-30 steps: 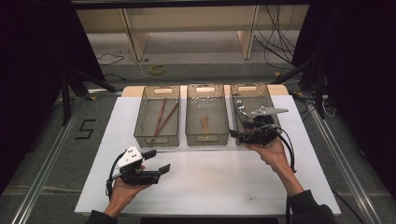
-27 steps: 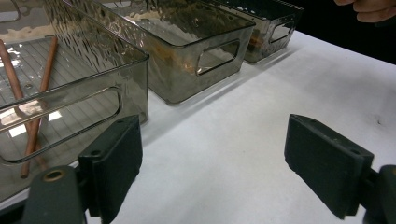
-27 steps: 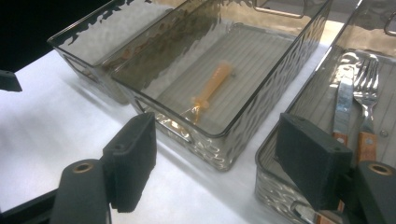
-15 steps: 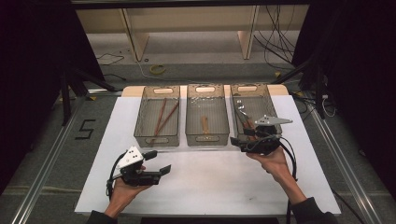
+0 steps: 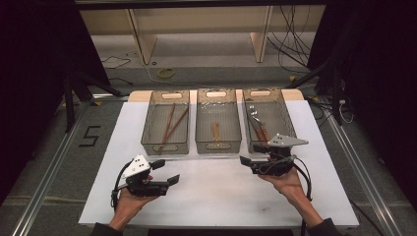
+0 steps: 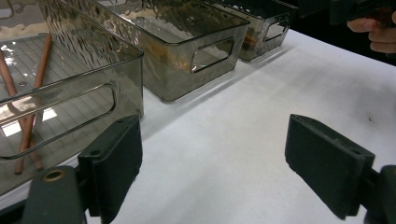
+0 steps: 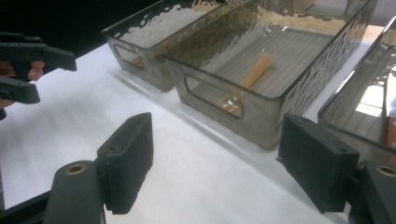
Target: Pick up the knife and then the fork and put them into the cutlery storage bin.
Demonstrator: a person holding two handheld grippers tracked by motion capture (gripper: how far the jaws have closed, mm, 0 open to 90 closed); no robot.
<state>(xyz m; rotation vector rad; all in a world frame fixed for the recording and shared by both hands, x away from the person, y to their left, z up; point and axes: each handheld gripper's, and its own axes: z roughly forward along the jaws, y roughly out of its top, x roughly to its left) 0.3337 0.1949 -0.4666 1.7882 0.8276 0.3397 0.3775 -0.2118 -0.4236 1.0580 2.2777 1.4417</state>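
Three smoky clear bins stand in a row at the back of the white table (image 5: 221, 196). The left bin (image 5: 165, 147) holds brown chopsticks (image 5: 172, 123), the middle bin (image 5: 218, 146) a small wooden piece (image 5: 216, 132), the right bin (image 5: 290, 123) brown-handled cutlery (image 5: 255, 123). My left gripper (image 5: 166, 172) rests low at the front left, open and empty, its jaws (image 6: 215, 154) toward the left bin (image 6: 70, 93). My right gripper (image 5: 250, 155) is just before the right bin, pointing left. Its jaws (image 7: 217, 154) have just been opening and stand wide with nothing between them, facing the middle bin (image 7: 261, 93).
The table's front half between the two hands is bare white surface. Wooden shelf legs and loose cables lie on the floor behind the table. Metal rails run along both sides of the floor, and a "5" mark (image 5: 91, 136) is at the left.
My right gripper has drawn back from over the right bin toward the person and sunk a little, to just in front of the bin. The left gripper has stayed put.
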